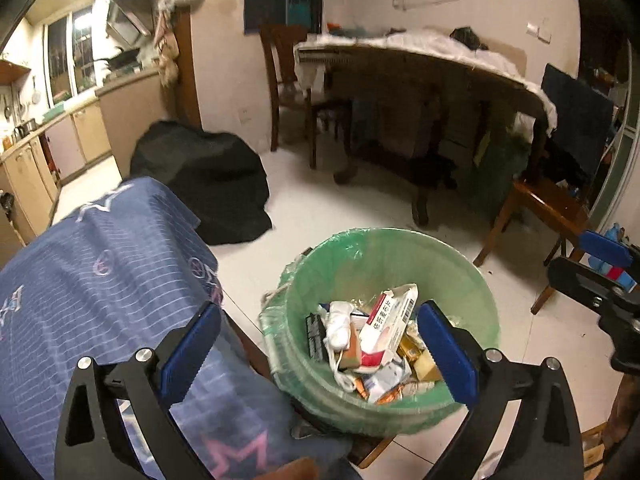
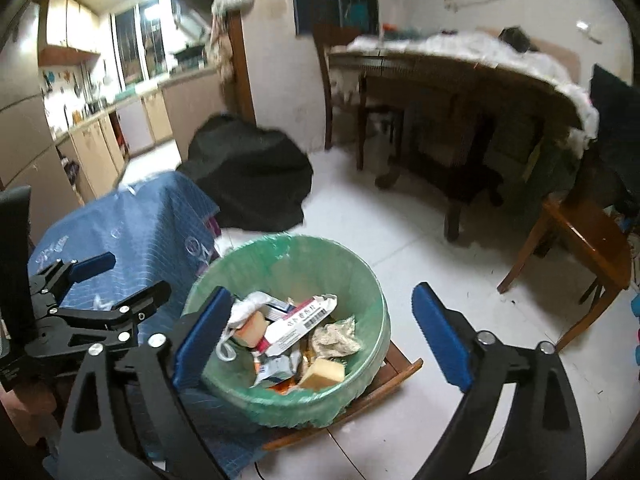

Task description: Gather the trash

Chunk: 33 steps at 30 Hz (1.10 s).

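Hovering both claws over the green-lined trash bin, w/ nothing in either one. My left claw is spread wide, its blue pads either side of the bin's near rim in the left wrist view, empty gap between. My right claw is also wide open and empty; in its own view the bin sits between the pads but leans toward the left one.

Bin stands on a wooden stool or chair seat next to the blue patterned cloth, which seems to cover a table on my left. Inside: a red-and-white medicine box lying on top, its long axis running roughly from near-left up to far-right in the left view, plus white crumpled tissue, a yellowish block and mixed wrappers.

Judgement: stuff already in the bin looks deposited, so this drop seems done. Can't see any loose trash on the cloth or the white floor from here, too blurry to be sure.

Key relation for the next move: bin is straight ahead and below both claws, cloth surface off to the left. Left claw is nearer that cloth, so prob. the left reaches there first; right is nearer the open floor side.
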### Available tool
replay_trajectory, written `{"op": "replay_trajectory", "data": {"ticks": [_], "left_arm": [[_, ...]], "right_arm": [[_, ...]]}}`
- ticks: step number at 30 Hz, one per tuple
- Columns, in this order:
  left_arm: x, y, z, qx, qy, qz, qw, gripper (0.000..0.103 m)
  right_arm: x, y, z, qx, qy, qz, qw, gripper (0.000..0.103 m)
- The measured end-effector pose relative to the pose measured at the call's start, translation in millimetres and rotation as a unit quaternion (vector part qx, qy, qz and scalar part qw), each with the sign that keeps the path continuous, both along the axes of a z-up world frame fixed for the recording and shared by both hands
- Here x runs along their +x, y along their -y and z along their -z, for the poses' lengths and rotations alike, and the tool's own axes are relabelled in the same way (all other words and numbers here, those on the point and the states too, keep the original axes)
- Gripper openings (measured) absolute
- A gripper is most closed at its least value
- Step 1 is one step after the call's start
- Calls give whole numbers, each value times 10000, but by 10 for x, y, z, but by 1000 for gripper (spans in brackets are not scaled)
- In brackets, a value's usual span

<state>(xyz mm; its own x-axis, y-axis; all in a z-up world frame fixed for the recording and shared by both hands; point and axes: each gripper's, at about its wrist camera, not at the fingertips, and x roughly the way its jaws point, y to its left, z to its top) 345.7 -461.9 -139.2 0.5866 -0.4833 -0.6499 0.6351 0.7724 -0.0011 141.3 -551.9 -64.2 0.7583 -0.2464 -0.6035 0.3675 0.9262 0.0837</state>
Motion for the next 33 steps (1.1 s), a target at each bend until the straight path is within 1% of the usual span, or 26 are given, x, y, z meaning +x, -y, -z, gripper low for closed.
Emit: {"op": "replay_trajectory", "data": {"ticks": [2, 4, 5, 7, 9, 14, 16, 19, 20, 25, 26, 30, 33], "left_arm": [[-171, -193, -93, -75, 273, -89, 9996, 98], [-326, -344, -174, -7, 497, -321, 9983, 98], [-437, -445, -229, 24, 628, -381, 9973, 98], [-639, -648, -328, -104, 806, -294, 9963, 98], [-836, -843, -414, -261, 874, -280, 9954, 98], [-1512, -1328, -497, -494, 1138, -114, 9922, 98], [-1739, -1492, -514, -545, 1172, -38, 9916, 98], [-2050, -1731, -535, -609, 1071, 81, 9923, 98], [-2143, -1800, -540, -626, 1119, 76, 9917, 98], [-2560, -2112, -620, -813, 1122, 120, 9903, 98], [-2642, -2166, -643, -849, 1172, 118, 9894, 98], [-2894, -2283, -697, -910, 1201, 165, 9884, 98], [-3060, -2332, -745, -951, 1316, 207, 9865, 98]], "right_arm": [[-204, -153, -53, -61, 246, 44, 9997, 90], [-399, -289, -108, -174, 457, 126, 9987, 95], [-526, -385, -138, -238, 589, 169, 9978, 96], [-728, -551, -186, -347, 750, 207, 9964, 97], [-923, -724, -230, -472, 901, 265, 9945, 97], [-1413, -1102, -254, -622, 1179, 454, 9900, 97], [-1612, -1269, -219, -662, 1250, 494, 9887, 97], [-1835, -1465, -181, -753, 1312, 532, 9871, 97], [-1920, -1530, -179, -780, 1335, 548, 9865, 97], [-2213, -1757, -236, -888, 1521, 598, 9826, 97], [-2257, -1793, -257, -923, 1560, 613, 9815, 97], [-2443, -1914, -322, -976, 1689, 624, 9788, 97], [-2541, -2012, -342, -1018, 1740, 591, 9777, 97]]}}
